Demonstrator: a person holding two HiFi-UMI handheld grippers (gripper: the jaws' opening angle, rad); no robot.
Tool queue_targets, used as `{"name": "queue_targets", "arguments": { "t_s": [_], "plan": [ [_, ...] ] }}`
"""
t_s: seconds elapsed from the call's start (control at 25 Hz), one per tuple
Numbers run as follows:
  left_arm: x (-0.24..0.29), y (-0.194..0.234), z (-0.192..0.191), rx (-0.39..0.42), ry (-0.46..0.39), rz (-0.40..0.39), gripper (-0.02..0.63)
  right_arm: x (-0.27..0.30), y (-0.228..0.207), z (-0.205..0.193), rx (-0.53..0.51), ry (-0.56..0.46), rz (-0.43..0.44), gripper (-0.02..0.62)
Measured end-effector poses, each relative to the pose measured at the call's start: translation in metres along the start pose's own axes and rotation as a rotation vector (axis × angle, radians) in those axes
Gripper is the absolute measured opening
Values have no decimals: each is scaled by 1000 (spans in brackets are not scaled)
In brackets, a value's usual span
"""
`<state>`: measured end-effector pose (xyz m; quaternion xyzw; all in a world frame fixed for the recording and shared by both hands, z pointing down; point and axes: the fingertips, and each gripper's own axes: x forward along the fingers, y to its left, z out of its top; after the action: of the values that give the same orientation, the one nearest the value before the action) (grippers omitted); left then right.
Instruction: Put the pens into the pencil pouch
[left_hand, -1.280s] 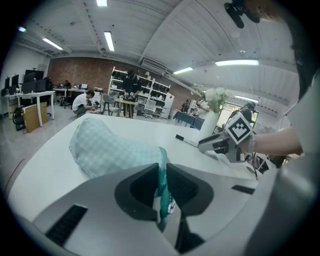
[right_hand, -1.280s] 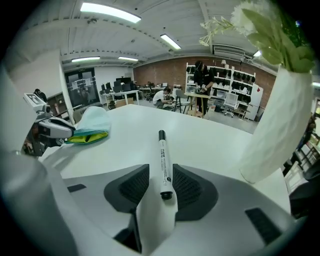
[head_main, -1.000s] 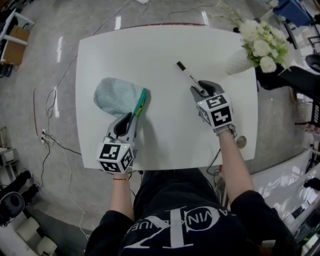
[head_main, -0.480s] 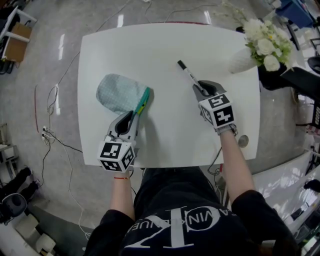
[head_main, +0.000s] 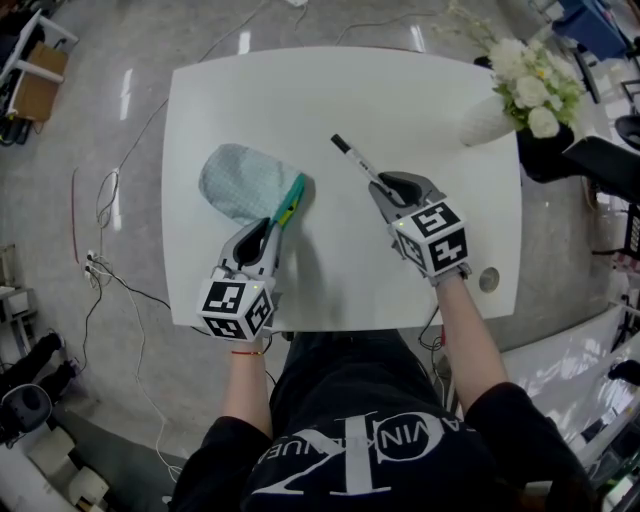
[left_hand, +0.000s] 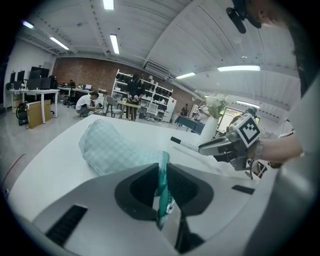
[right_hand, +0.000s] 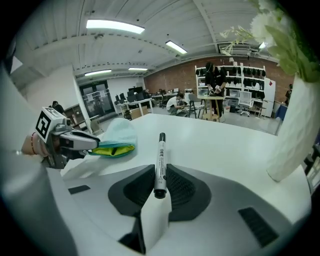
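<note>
Gripping the pen (right_hand: 160, 159) at its rear end: the right gripper (right_hand: 159, 186) has just been closing, and its fingers (right_hand: 137, 187) now sit on both sides of the barrel with the pads against it. The rest of the barrel sticks straight out ahead of the fingers, ending in a black cap (head_main: 339, 143). In the head view the pen points up-left over the middle of the desk (head_main: 420, 85), and the cap is right of the pencil pouch (head_main: 238, 180) and apart from it. Can't tell whether the tip is clear of the desk surface. The left gripper (left_hand: 162, 187) has its fingers nearly together and pinched on the pouch's teal zip edge (left_hand: 163, 186), which runs upright between the pads. The checked pale-green pouch body lies on the desk just ahead of those fingers. The right gripper view shows the pouch mouth facing the pen side and gaping a little, with yellow lining visible inside. No pen is visible in the pouch. The two grippers are apart, left at the near-left of the desk and right at centre-right. A white vase (head_main: 483, 118) with white flowers stands at the far right corner, well apart from both.
</note>
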<state>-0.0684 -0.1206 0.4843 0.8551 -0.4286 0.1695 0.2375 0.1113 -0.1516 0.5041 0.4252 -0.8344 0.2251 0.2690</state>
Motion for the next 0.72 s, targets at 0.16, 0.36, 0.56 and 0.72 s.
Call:
{"name": "queue_targets", "arguments": {
  "t_s": [0.16, 0.36, 0.56, 0.72],
  "plan": [
    [-2, 0, 2, -9, -14, -4, 51, -4, 25, -3, -17, 9, 46, 81],
    [-4, 2, 2, -21, -25, 4, 51, -9, 48, -7, -25, 20, 92, 81],
    [-6, 4, 2, -47, -39, 11, 51, -16, 69, -13, -43, 39, 134, 81],
    [-8, 5, 6, -58, -54, 11, 51, -22, 84, -18, -47, 54, 163, 81]
  ]
}}
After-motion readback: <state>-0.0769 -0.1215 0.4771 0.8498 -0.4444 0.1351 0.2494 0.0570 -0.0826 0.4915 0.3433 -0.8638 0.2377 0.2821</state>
